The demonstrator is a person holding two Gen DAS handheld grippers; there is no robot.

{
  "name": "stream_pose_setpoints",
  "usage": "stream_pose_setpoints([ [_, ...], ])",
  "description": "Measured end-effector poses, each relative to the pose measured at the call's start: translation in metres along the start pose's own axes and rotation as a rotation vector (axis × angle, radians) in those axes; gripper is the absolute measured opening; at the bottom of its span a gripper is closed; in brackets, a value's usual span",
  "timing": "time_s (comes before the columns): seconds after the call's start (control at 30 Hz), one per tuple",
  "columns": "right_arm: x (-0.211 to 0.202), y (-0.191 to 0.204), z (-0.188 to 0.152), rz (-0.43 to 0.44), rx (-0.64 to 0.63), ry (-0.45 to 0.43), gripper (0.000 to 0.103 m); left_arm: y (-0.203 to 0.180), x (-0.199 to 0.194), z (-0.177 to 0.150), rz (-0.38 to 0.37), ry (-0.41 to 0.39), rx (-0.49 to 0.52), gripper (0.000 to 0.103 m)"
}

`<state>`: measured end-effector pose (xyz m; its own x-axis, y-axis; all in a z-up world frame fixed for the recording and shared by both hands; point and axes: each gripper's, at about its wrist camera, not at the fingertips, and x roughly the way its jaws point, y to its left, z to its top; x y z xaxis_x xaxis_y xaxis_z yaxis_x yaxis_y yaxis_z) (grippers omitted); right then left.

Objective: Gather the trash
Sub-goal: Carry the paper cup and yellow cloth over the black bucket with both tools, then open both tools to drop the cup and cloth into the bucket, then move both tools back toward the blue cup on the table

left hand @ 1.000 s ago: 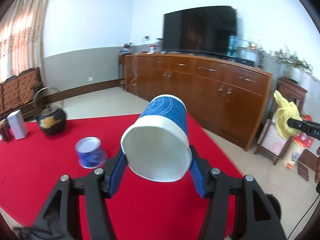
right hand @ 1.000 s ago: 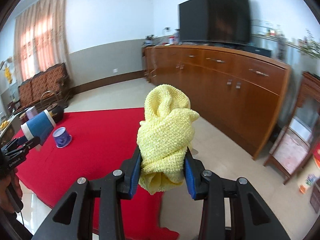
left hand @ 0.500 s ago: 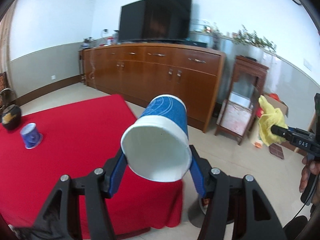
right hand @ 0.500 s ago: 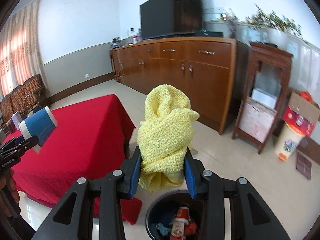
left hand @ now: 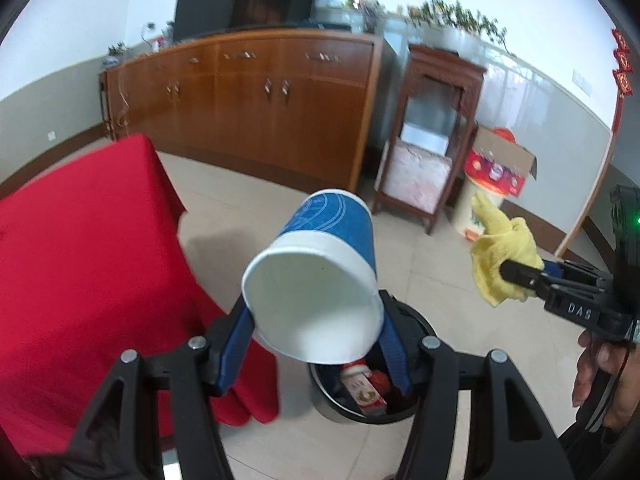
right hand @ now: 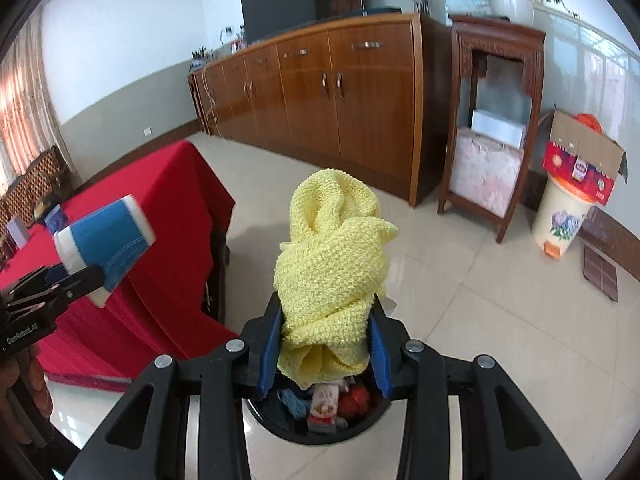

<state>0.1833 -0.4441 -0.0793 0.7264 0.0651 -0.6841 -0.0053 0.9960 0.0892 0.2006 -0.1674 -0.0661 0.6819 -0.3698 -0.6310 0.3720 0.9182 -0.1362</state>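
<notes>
My left gripper (left hand: pixel 316 334) is shut on a blue and white paper cup (left hand: pixel 320 276), held tilted with its open mouth toward the camera, above a black trash bin (left hand: pixel 360 408). The cup also shows in the right wrist view (right hand: pixel 106 246). My right gripper (right hand: pixel 324 344) is shut on a crumpled yellow cloth (right hand: pixel 334 276), held above the same bin (right hand: pixel 320 424). The cloth also shows in the left wrist view (left hand: pixel 500 256). The bin holds a small carton, red items and blue scraps.
A table with a red cloth (left hand: pixel 80 260) stands just left of the bin. A long wooden sideboard (right hand: pixel 320 92) and a TV line the far wall. A wooden stand (right hand: pixel 492 120), a cream pedal bin (right hand: pixel 560 220) and a cardboard box (right hand: pixel 580 160) stand at right on the tiled floor.
Both grippers swung right, away from the red table and down toward the floor. The trash bin now lies right under both the cup and the cloth.
</notes>
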Motion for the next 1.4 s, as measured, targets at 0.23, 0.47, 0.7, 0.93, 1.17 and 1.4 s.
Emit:
stream_pose_setpoints([
  [0.23,0.038,-0.016,-0.038,0.024,0.011,0.112,0.041,-0.027,0.040,-0.026,-0.025,0.128,0.042,0.060],
  [0.47,0.072,-0.019,-0.058,0.039,-0.009,0.206,0.041,-0.044,0.073,-0.048,-0.040,0.224,0.078,0.060],
  [0.7,0.107,-0.018,-0.072,0.063,-0.043,0.288,0.041,-0.047,0.093,-0.055,-0.037,0.276,0.088,0.062],
  [0.93,0.127,-0.003,-0.074,0.095,-0.096,0.322,0.041,-0.043,0.107,-0.066,-0.036,0.315,0.092,0.066],
  [1.17,0.136,-0.005,-0.078,0.019,-0.129,0.322,0.093,-0.036,0.108,-0.075,0.049,0.343,0.102,0.094],
  [1.4,0.127,-0.019,-0.071,-0.019,-0.028,0.300,0.102,-0.021,0.082,-0.071,0.106,0.309,0.090,0.097],
])
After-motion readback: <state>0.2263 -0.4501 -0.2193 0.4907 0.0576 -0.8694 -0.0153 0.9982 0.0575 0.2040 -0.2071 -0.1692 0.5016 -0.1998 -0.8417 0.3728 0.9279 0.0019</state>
